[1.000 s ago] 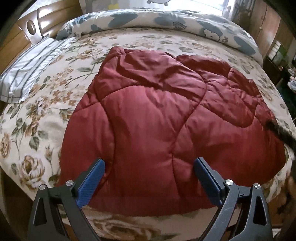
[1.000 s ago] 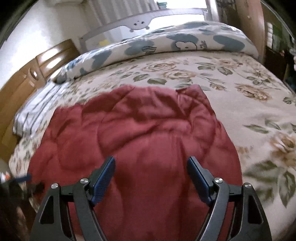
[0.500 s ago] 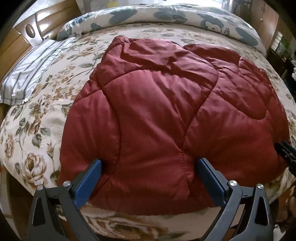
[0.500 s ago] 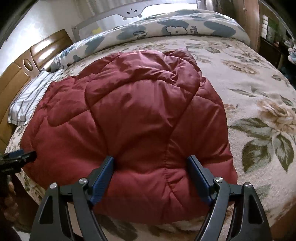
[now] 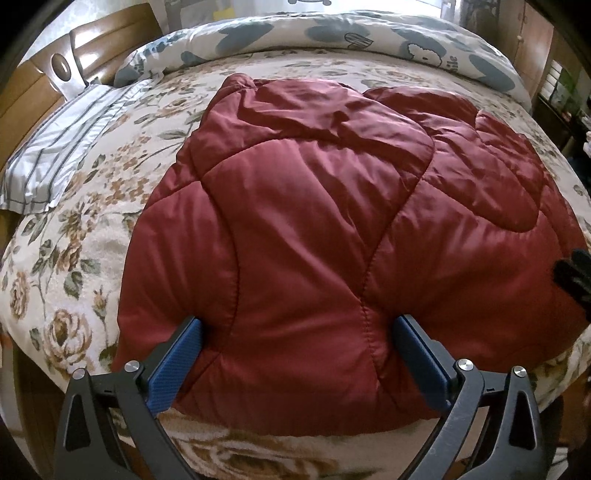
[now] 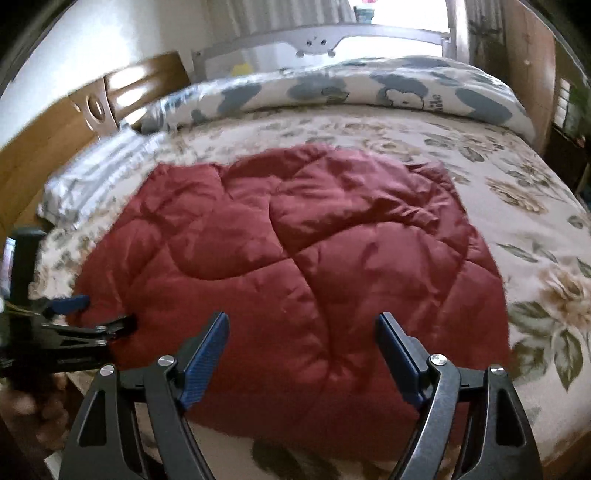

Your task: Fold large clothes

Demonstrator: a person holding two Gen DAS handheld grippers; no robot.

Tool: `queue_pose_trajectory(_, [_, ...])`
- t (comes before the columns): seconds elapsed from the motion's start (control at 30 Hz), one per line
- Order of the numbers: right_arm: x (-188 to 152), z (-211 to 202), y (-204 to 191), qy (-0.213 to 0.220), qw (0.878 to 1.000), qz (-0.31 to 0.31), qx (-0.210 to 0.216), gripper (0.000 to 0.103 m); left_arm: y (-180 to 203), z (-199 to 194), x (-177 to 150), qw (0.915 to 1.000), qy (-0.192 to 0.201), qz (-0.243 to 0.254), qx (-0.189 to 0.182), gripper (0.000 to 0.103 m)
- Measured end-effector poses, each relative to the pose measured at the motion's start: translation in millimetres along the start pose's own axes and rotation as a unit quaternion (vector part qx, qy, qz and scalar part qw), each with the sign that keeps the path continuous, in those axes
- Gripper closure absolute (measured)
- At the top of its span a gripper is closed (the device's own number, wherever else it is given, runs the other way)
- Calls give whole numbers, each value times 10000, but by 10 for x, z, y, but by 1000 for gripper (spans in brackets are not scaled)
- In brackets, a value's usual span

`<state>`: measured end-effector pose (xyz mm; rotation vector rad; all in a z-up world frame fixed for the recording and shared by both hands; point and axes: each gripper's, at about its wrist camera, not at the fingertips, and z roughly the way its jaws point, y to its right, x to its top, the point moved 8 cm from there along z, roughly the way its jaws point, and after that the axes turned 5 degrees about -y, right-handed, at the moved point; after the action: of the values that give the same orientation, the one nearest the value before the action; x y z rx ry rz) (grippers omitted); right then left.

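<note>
A dark red quilted padded garment [image 5: 332, 229] lies folded and puffy on the floral bed; it also shows in the right wrist view [image 6: 295, 288]. My left gripper [image 5: 295, 339] is open, its blue pads [image 5: 177, 365] pressed against the garment's near edge on both sides. My right gripper [image 6: 301, 347] is open and hovers just above the garment's near edge, touching nothing that I can see. The left gripper also shows at the left edge of the right wrist view [image 6: 96, 317], at the garment's left corner.
The floral bedspread [image 5: 74, 258] covers the bed. A striped pillow [image 5: 62, 147] lies at the far left by the wooden headboard [image 5: 44, 74]. A rolled blue-and-white duvet [image 5: 332, 33] runs along the far side. Wooden cabinets [image 5: 535, 44] stand at the right.
The left gripper has moved forward so the garment's near edge bulges between its open jaws. The right gripper has pulled back and up from the garment, and its view is blurred.
</note>
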<state>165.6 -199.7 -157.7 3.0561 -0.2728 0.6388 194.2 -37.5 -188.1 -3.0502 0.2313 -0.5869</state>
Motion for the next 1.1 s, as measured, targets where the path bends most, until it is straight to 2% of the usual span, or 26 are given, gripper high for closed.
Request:
queue_pose_trajectory(0.13, [8, 223, 167, -127, 9995, 292, -3, 20, 2, -9, 9, 10000, 21, 22, 36, 0])
queue_pose_trajectory(0.33, [1, 255, 192, -167, 9993, 340, -5, 20, -54, -140, 204, 9995, 309, -49, 58, 0])
queue_pose_trajectory(0.53, [-1, 208, 194, -138, 9994, 327, 3, 19, -83, 97, 350, 9999, 86, -76, 45, 0])
queue_pose_trajectory(0.67, [182, 100, 196, 121, 9995, 288, -13, 20, -72, 149, 412, 10000, 57, -45, 45, 0])
queue_pose_trajectory(0.9, [376, 485, 534, -120, 9980, 615, -25, 17, -76, 210, 496, 10000, 52, -58, -6, 0])
queue_pose_trajectory(1.1, [354, 506, 538, -88, 9981, 604, -38, 17, -78, 266, 486, 10000, 39, -72, -38, 0])
